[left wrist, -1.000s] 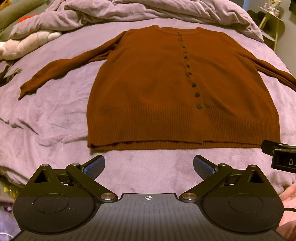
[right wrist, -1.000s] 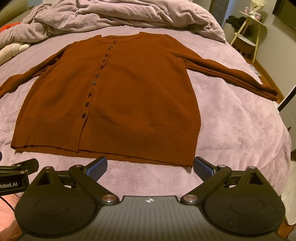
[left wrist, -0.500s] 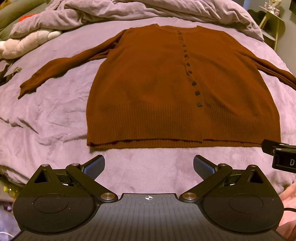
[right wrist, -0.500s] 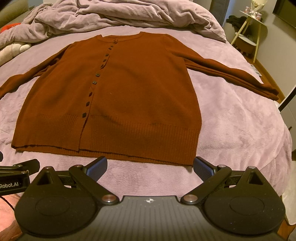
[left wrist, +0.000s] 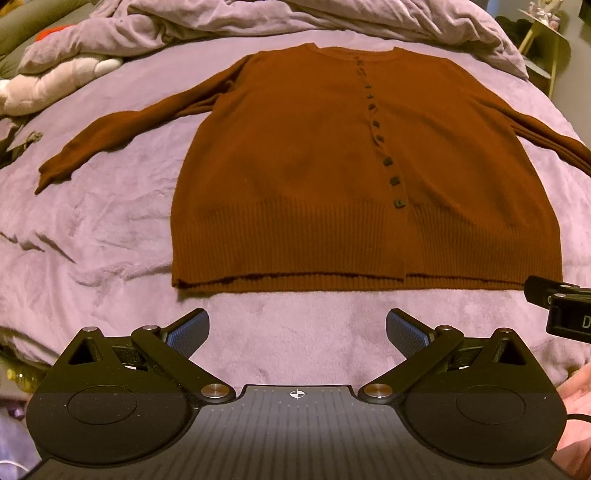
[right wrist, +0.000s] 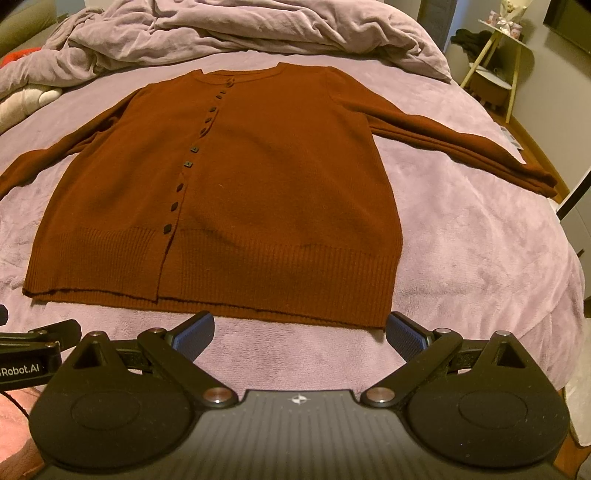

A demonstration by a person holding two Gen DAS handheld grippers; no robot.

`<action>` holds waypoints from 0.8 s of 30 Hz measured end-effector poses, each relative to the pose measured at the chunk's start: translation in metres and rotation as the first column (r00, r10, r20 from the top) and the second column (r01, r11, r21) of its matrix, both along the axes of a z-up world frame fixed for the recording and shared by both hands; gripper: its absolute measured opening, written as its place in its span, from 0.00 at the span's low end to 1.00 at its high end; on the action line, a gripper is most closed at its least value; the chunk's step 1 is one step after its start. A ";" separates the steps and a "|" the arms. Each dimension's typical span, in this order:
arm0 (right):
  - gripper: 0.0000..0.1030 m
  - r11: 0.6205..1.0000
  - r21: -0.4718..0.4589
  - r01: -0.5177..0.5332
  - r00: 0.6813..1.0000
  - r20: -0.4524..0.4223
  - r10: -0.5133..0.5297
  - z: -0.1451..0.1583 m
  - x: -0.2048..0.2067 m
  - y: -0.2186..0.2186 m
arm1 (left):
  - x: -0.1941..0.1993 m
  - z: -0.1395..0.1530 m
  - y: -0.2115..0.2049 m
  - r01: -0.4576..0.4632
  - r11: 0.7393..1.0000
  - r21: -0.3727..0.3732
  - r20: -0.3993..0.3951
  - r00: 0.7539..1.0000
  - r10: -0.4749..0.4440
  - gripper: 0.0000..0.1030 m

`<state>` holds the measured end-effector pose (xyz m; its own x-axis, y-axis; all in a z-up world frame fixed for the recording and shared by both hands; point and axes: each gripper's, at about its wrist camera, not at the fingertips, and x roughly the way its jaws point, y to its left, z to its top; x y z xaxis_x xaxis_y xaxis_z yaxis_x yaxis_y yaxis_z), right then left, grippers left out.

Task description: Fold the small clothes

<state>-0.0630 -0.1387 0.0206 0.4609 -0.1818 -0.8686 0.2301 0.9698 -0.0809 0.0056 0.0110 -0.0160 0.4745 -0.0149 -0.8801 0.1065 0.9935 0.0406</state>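
Garment: a rust-brown knit cardigan [left wrist: 295, 177] lies flat and face up on the bed, buttoned shut, hem toward the cameras, round neckline at the far side.
Knit texture: the body is a fine, smooth knit; a broad band of vertical ribbing [right wrist: 280, 269] runs along the hem.
Buttons: a row of small dark square buttons [left wrist: 386, 161] runs from neckline to ribbing, just off centre.
Sleeves: both are spread out sideways; the left sleeve [left wrist: 122, 136] tapers to its cuff on the blanket, and the right sleeve [right wrist: 458, 144] reaches nearly to the bed's edge.
Bed: covered with a soft, plush lilac blanket [left wrist: 92, 236], lightly creased beside the cardigan.
Far end of bed: a crumpled lilac duvet [right wrist: 258, 33] is heaped behind the neckline.
Left tongs [left wrist: 297, 328]: black, with blue textured pads [left wrist: 186, 334]; spread wide, released, grasping nothing, poised over bare blanket just short of the hem.
Right tongs [right wrist: 300, 332]: same build, spread wide and empty, the fingertips at the hem near the cardigan's right lower corner; whether they touch it cannot be told.
Room: a small pale side table [right wrist: 495, 70] with slanted legs stands beyond the bed on the right.
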 end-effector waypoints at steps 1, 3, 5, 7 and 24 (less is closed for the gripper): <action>0.96 1.000 0.001 0.000 1.000 0.000 0.000 0.000 0.000 -0.001 | 0.000 0.000 0.000 0.001 1.000 0.000 0.000 1.000 -0.001 1.00; 0.96 1.000 0.002 0.000 1.000 0.000 0.000 0.000 0.000 -0.001 | 0.000 -0.001 0.000 0.001 1.000 0.000 -0.003 1.000 -0.001 1.00; 0.96 1.000 0.002 0.000 1.000 0.000 0.000 0.000 -0.001 -0.001 | 0.000 -0.001 0.000 0.002 1.000 0.000 -0.005 1.000 -0.002 1.00; 0.96 1.000 0.002 0.000 1.000 0.000 0.000 0.000 0.000 -0.001 | 0.001 -0.002 0.000 0.001 1.000 0.000 -0.008 1.000 -0.001 1.00; 0.96 1.000 0.003 0.002 1.000 -0.002 -0.002 -0.002 -0.001 -0.001 | 0.001 -0.003 0.000 -0.002 1.000 -0.003 -0.015 1.000 0.002 1.00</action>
<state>-0.0641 -0.1402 0.0184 0.4589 -0.1800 -0.8701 0.2316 0.9696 -0.0785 0.0070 0.0111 -0.0189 0.4616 -0.0165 -0.8869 0.1053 0.9938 0.0363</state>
